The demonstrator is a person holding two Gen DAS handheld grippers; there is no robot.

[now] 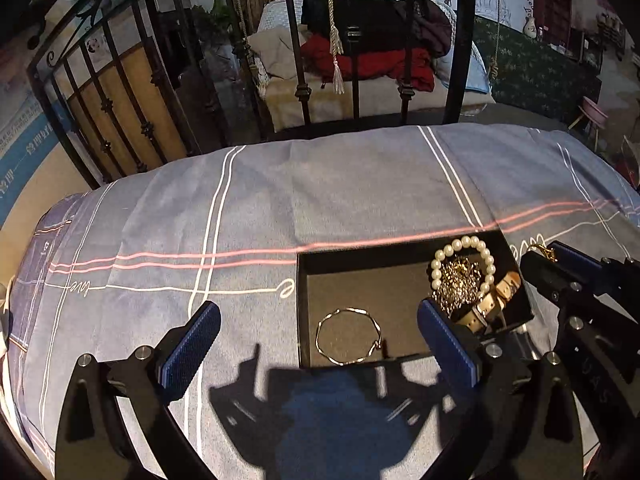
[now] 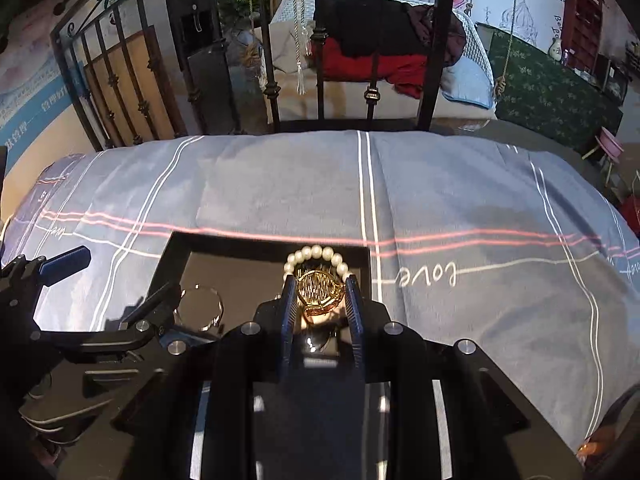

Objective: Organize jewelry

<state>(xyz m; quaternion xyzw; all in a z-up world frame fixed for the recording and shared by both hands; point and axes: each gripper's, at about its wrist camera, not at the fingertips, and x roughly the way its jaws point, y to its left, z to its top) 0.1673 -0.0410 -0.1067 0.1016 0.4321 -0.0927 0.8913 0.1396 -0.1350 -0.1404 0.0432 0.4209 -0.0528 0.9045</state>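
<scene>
Black and shallow, the open box (image 1: 320, 264) sits on a grey-blue striped sheet (image 1: 280, 200) covering the bed. Inside it lie a thin silver bangle (image 1: 348, 336) on the left, and a pearl bracelet (image 1: 464, 264), a tangle of gold chains (image 1: 460, 284) and a watch (image 1: 492, 304) on the right. The left claw (image 1: 316, 344) hangs spread wide, holding nothing. The right claw (image 2: 320, 300) is clenched on a gold ornament (image 2: 320, 288), just in front of the pearl bracelet.
</scene>
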